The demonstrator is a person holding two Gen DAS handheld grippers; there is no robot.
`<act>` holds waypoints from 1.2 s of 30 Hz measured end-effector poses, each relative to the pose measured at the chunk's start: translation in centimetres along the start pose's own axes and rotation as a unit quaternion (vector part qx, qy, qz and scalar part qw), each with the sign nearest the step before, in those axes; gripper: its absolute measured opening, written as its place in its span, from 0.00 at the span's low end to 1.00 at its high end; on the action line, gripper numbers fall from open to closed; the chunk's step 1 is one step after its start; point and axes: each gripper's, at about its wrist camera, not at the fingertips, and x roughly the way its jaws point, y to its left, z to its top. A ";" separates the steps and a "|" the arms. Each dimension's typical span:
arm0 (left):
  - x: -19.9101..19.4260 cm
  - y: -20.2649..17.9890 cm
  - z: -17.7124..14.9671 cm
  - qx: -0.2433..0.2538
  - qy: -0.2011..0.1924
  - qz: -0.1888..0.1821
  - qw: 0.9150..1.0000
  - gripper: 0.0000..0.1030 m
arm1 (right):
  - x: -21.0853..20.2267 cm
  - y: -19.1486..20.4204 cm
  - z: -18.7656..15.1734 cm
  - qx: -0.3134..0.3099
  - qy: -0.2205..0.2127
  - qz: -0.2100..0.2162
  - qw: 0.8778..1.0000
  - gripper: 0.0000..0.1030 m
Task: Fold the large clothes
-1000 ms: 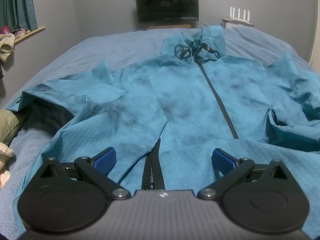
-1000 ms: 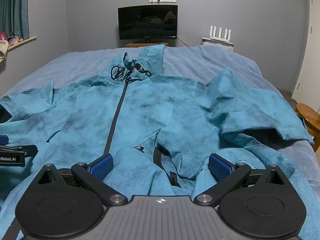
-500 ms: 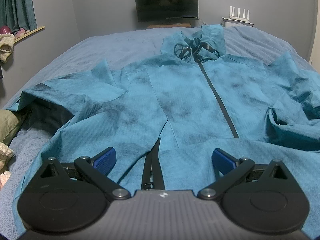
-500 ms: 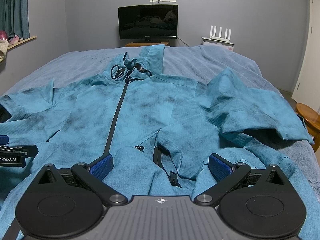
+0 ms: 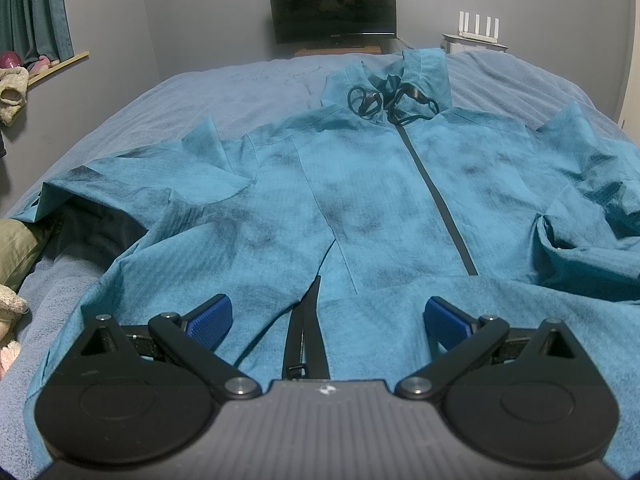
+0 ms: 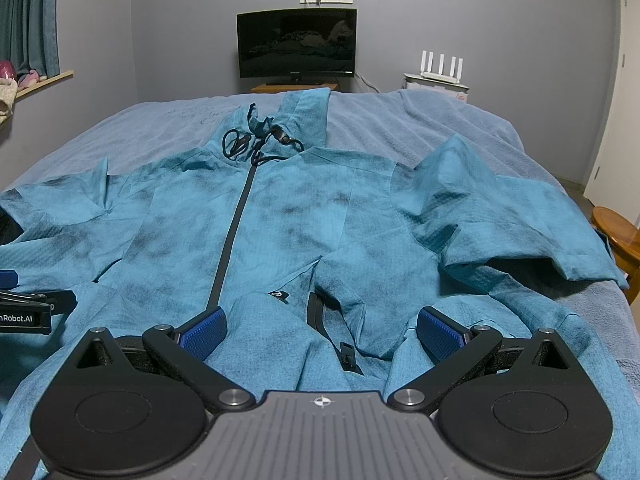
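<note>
A large teal zip-up jacket [image 5: 380, 200] lies front-up and spread on the bed, hood and black drawcords at the far end, sleeves out to both sides; it also fills the right wrist view [image 6: 320, 220]. My left gripper [image 5: 328, 320] is open and empty, just above the jacket's near hem by a black pocket zipper. My right gripper [image 6: 320, 332] is open and empty over the hem on the jacket's right half. The left gripper's side shows at the left edge of the right wrist view [image 6: 24, 308].
The blue bed cover [image 5: 240, 92] reaches the far wall, where a dark monitor [image 6: 296, 48] and a white router [image 6: 440, 68] stand. A wooden stool [image 6: 618, 236] is at the bed's right. Plush items [image 5: 12, 88] and a pillow [image 5: 16, 248] sit left.
</note>
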 end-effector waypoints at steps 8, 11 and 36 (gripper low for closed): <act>0.0 0.0 0.0 0.000 0.000 0.000 1.000 1.00 | 0.0 0.0 -0.1 0.000 0.000 0.000 1.000 1.00; 0.0 0.0 0.0 0.000 0.001 0.000 1.000 1.00 | 0.1 0.0 -0.2 0.000 0.000 0.000 1.000 1.00; 0.0 0.0 0.0 0.001 0.002 0.000 1.000 1.00 | 0.2 0.3 -0.2 0.000 0.001 0.000 1.000 1.00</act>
